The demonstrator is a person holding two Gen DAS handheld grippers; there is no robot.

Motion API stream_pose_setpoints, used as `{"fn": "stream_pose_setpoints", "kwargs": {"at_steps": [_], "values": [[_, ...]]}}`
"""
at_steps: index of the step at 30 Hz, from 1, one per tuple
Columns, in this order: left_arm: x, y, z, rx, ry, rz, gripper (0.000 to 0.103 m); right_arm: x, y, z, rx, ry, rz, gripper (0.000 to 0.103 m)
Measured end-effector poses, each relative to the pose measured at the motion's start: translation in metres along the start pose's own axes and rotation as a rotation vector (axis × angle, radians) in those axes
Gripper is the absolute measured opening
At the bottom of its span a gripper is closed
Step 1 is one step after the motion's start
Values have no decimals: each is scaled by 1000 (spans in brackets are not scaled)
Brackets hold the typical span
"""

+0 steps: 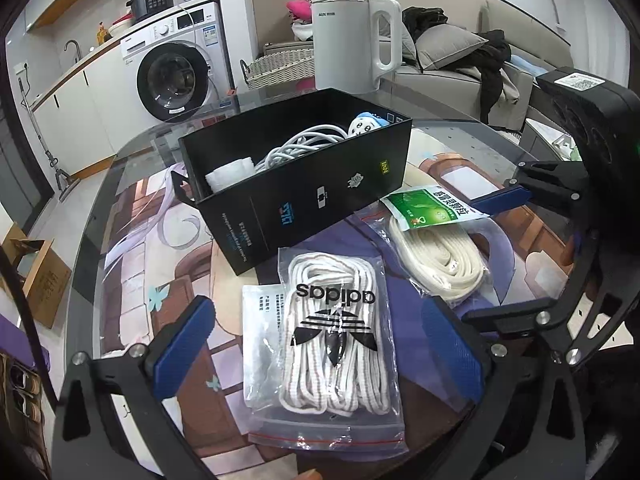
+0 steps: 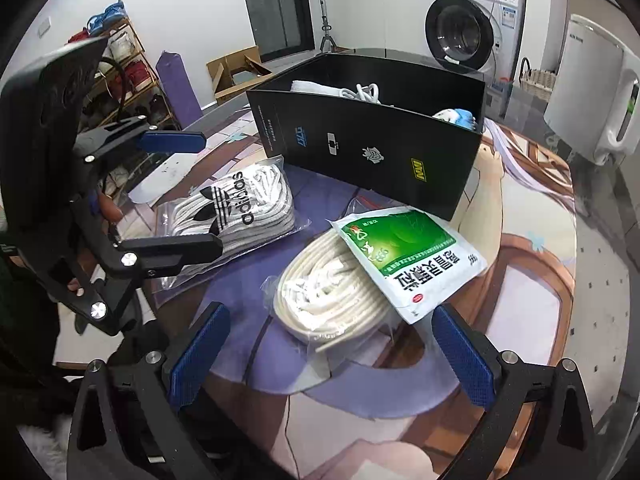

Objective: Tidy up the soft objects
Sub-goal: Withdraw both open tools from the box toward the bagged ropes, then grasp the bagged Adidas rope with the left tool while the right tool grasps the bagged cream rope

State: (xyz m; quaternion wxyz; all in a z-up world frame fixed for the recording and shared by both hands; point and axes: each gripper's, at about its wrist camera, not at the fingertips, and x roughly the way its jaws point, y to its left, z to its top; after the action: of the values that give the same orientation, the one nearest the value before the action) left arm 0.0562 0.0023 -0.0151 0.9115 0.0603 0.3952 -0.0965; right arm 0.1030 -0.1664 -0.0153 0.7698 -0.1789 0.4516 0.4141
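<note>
A black box [image 1: 320,184] [image 2: 372,152] stands on the table and holds a white cable [image 1: 296,146], a white roll and a small blue-and-white plush [image 1: 366,122]. In front of it lie a clear bag of white adidas laces [image 1: 334,344] [image 2: 236,204], a bag of cream laces [image 1: 440,256] [image 2: 332,296] and a green-and-white sachet [image 1: 434,208] [image 2: 408,256] resting on the cream laces. My left gripper [image 1: 320,352] [image 2: 176,196] is open, its fingers on either side of the adidas bag. My right gripper [image 2: 332,364] [image 1: 472,256] is open around the cream laces and sachet.
A white electric kettle [image 1: 352,44] [image 2: 596,92] stands behind the box. The round glass table [image 1: 132,240] has a printed mat under it. A washing machine [image 1: 176,68], wicker basket [image 1: 280,68], sofa with clothes [image 1: 460,52] and shoe rack [image 2: 120,72] surround it.
</note>
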Motion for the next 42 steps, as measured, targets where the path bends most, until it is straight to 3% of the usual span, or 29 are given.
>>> {"fn": "stream_pose_setpoints", "kwargs": {"at_steps": [12,17,28,38,41,42], "values": [[3,3,-1,-7,7,0,103,16,-8,9,97,-17,-70,102],[5,1,-2,-1,16,-6,103,24,1,7,39,14,-131,102],[6,-2,-3,10,31,-23,103,14,-25,-2,21,69,-115,102],[13,-11,-7,45,67,-58,102,20,-6,2,34,31,-117,102],[15,-14,-9,60,86,-56,94,21,-5,3,41,24,-124,102],[16,-15,-10,68,92,-58,85,21,-5,3,45,23,-125,102]]}}
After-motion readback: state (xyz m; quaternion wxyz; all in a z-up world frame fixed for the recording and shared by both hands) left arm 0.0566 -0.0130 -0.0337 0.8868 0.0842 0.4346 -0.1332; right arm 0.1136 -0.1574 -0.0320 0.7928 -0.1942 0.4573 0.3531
